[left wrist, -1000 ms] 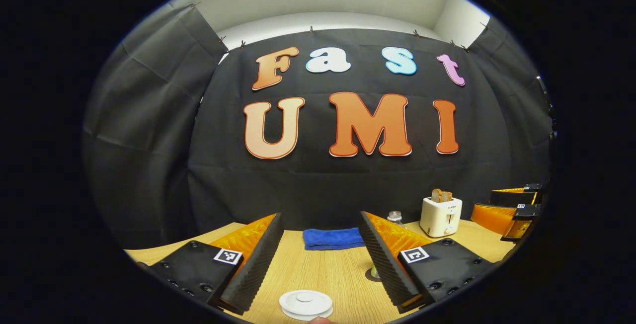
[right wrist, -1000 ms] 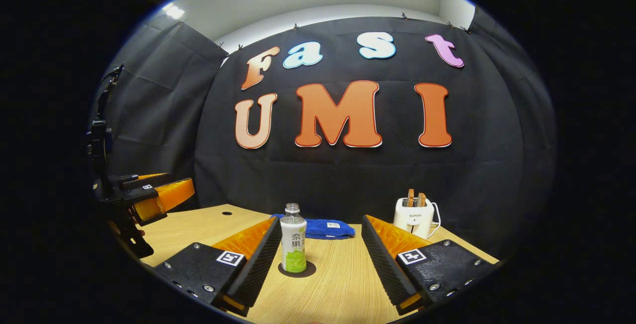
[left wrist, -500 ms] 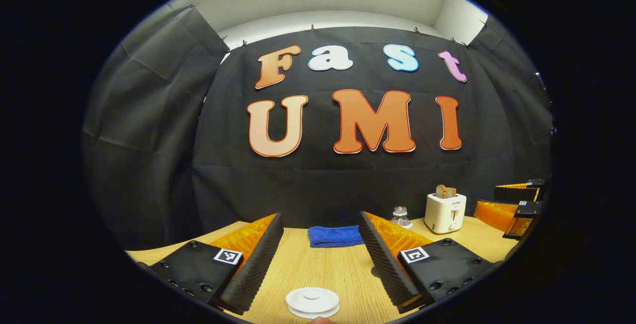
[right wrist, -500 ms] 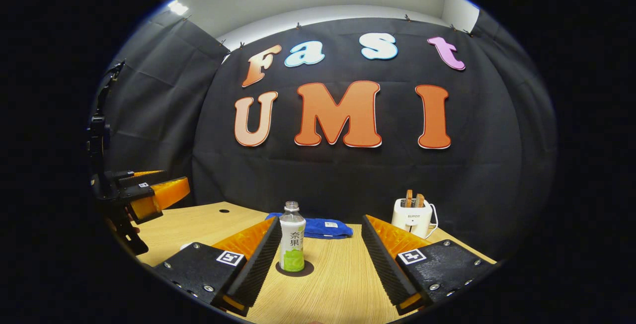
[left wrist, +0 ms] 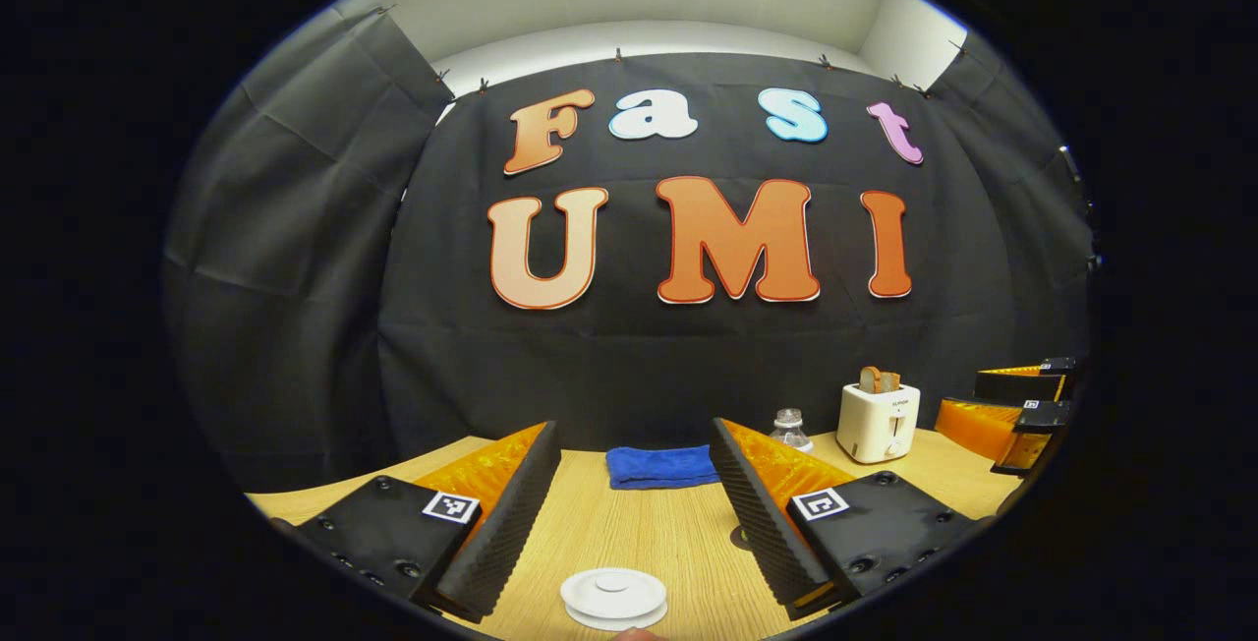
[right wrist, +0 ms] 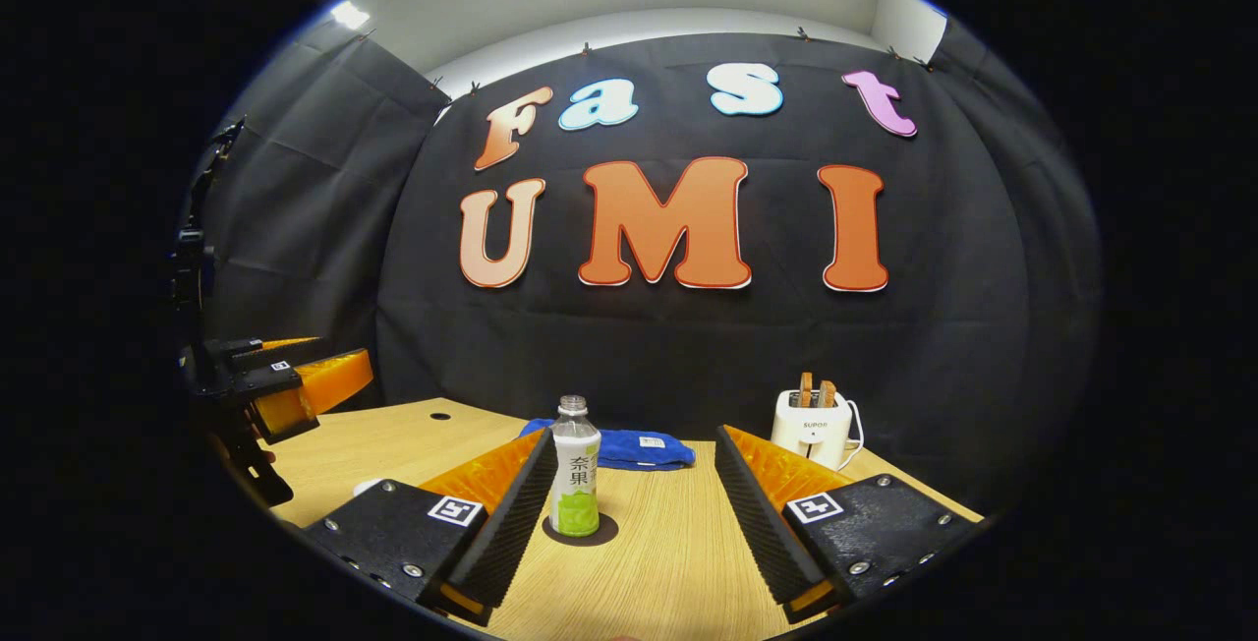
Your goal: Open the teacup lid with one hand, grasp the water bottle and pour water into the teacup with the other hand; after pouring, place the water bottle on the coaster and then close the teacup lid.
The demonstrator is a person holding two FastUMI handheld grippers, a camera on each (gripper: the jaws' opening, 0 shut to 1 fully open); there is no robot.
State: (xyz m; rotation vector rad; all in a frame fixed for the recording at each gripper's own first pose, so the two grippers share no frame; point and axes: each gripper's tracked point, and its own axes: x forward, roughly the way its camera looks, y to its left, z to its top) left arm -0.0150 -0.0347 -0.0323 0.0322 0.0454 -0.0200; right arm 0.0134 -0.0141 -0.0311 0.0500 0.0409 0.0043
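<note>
- White ceramic, the teacup lid (left wrist: 613, 595) is seen low in the left gripper view, seated on its cup on the wooden table (left wrist: 649, 533), between and just ahead of the left gripper (left wrist: 629, 513); that gripper is spread wide and nothing is held.
- Judged from this, opening the lid is the step in hand; the gripper is best lowered over the lid's raised centre, the fingers closed on it squarely, and the lid lifted straight up so that the cup is not dragged.
- In the right gripper view the water bottle (right wrist: 575, 469) is found upright on the dark round coaster (right wrist: 582, 530), just beside the left finger of the right gripper (right wrist: 629, 513), which is likewise wide open and empty; it is best recentred before any grasp, so that the bottle is not tipped.
- Dark characters are printed on the bottle's label, and small lettering is borne by the white toaster (right wrist: 819, 430); a small tag is carried by the blue towel (right wrist: 629, 448), too small to be made out.
</note>
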